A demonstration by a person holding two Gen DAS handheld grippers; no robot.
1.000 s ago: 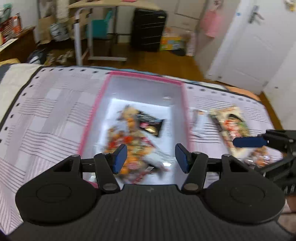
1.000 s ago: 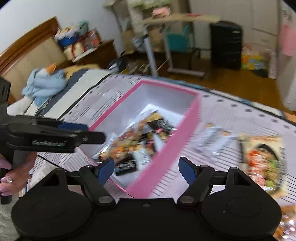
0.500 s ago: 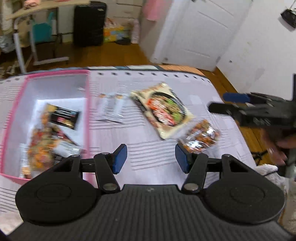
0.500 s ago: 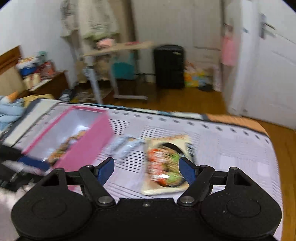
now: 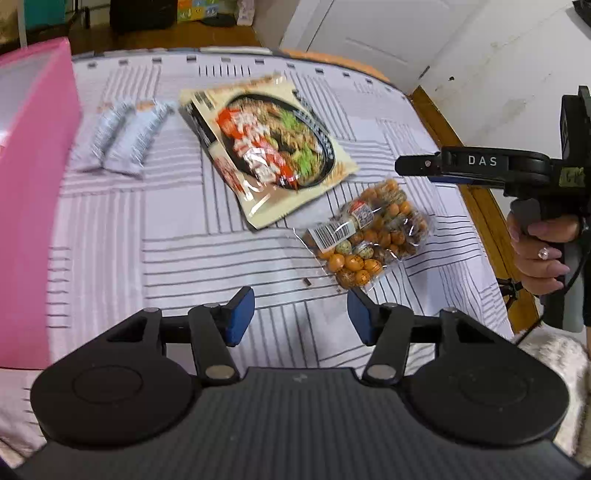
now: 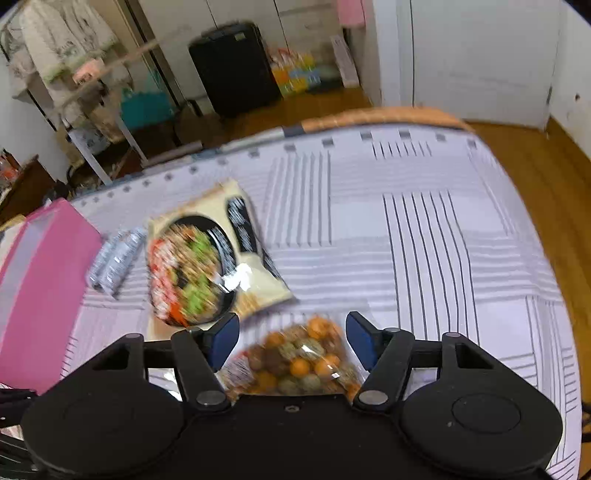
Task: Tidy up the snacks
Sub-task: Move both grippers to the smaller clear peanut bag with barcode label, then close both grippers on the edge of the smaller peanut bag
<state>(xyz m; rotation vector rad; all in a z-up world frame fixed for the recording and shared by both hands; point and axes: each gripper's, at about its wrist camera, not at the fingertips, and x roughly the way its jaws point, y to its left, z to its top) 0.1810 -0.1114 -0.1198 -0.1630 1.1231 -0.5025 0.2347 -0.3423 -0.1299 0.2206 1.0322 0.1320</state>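
Note:
A clear bag of orange and green round snacks point(image 5: 369, 242) lies on the striped bedcover, right of centre. A large beige noodle packet point(image 5: 267, 147) lies beyond it, with two grey wrapped bars point(image 5: 122, 138) to its left. The pink box point(image 5: 35, 177) stands at the far left. My left gripper point(image 5: 301, 319) is open and empty, just short of the snack bag. My right gripper point(image 6: 291, 338) is open and empty, directly above the snack bag point(image 6: 299, 363); it also shows in the left wrist view point(image 5: 413, 168). The noodle packet point(image 6: 207, 266) and bars point(image 6: 114, 258) lie ahead to the left.
The pink box point(image 6: 40, 288) stands at the left of the right wrist view. The bed's edge and wooden floor point(image 6: 546, 177) are to the right. A black suitcase point(image 6: 232, 70), a rack and a white door point(image 5: 369, 33) stand beyond the bed.
Both grippers have swung right, away from the pink box, toward the loose packets. The right gripper has come down over the bag of round snacks. Both stay open.

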